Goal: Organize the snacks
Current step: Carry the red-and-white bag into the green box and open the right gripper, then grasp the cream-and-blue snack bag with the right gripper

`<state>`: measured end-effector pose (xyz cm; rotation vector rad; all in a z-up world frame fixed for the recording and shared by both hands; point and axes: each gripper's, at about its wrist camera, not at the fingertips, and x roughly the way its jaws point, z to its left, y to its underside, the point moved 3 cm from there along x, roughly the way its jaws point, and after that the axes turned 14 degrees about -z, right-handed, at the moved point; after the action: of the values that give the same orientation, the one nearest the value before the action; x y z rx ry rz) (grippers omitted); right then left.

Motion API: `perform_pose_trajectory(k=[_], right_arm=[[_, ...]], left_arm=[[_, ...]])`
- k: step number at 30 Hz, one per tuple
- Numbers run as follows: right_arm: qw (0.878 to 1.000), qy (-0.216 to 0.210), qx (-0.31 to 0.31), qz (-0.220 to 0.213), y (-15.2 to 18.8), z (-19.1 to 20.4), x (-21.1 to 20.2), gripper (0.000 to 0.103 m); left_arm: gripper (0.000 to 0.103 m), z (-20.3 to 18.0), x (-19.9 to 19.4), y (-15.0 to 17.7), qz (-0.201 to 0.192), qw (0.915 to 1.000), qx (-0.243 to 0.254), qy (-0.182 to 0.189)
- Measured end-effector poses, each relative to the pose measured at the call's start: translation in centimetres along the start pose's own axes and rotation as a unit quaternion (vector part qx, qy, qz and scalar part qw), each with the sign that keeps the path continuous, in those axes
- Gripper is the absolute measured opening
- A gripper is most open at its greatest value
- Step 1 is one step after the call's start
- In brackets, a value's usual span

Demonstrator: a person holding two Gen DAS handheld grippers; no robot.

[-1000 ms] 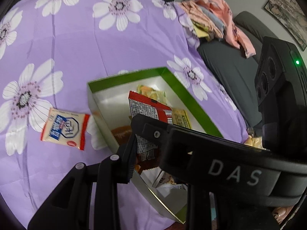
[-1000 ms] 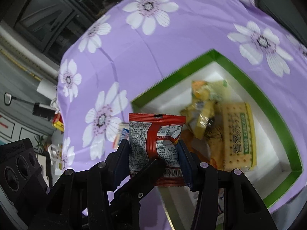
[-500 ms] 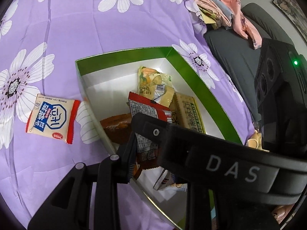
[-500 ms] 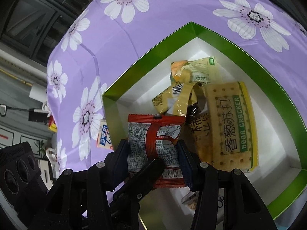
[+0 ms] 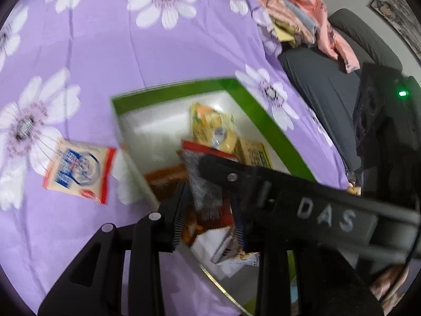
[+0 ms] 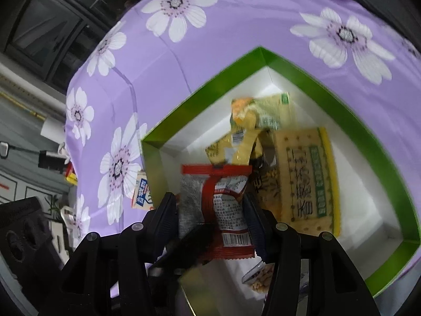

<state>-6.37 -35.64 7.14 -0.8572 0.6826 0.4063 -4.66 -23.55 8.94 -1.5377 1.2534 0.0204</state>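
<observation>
A green-rimmed white box (image 6: 368, 142) lies on the purple flowered cloth and holds several snack packets, among them a yellow cracker pack (image 6: 307, 179). My right gripper (image 6: 213, 210) is shut on a red and grey snack packet (image 6: 221, 205) and holds it over the box's near corner. In the left wrist view the same packet (image 5: 205, 181) shows between my left gripper's (image 5: 210, 226) fingers, with the right gripper's black body crossing in front. The box (image 5: 263, 121) lies just beyond. A white and red packet (image 5: 79, 168) lies on the cloth left of the box.
A dark sofa (image 5: 329, 84) with pink clothes (image 5: 302, 8) stands to the right of the cloth. The white and red packet's edge (image 6: 143, 192) shows left of the box in the right wrist view. Dark shelving is beyond the cloth.
Both grippers have moved on over the box with the red packet still held. The view is motion-blurred now. The left fingers stand a little wider around the packet.
</observation>
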Motion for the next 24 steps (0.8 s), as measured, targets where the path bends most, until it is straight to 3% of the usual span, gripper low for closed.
perform_pose_trajectory(k=[1,3,7,12,16,19,24], right_arm=[[1.000,0.001,-0.002,-0.001,-0.2,0.1,-0.2,0.056],[1.000,-0.004,-0.019,-0.010,-0.9,1.0,-0.9,0.069],[0.996,-0.013,-0.081,-0.027,-1.8,4.1,-1.9,0.073],[0.983,-0.035,-0.183,0.004,-1.3,9.9,-0.6,0.074],[0.965,-0.049,-0.254,0.051,0.0,14.4,2.2,0.074],[0.944,-0.058,-0.309,0.104,1.7,17.5,5.6,0.074],[0.905,-0.030,-0.381,0.189,4.7,19.3,11.2,0.074]], left_arm=[[0.045,0.2,-0.5,-0.3,-0.004,1.0000,0.000,0.001],[0.055,1.0,-1.9,-1.0,-0.018,0.9998,-0.003,-0.004],[0.075,3.6,-4.5,-1.9,-0.042,0.9982,-0.008,-0.041],[0.080,9.7,-8.2,-1.8,-0.071,0.9908,-0.040,-0.108],[0.080,15.0,-9.9,-0.4,-0.070,0.9822,-0.087,-0.151],[0.080,18.0,-10.8,1.3,-0.062,0.9767,-0.132,-0.158],[0.080,20.4,-12.0,2.9,-0.055,0.9706,-0.154,-0.177]])
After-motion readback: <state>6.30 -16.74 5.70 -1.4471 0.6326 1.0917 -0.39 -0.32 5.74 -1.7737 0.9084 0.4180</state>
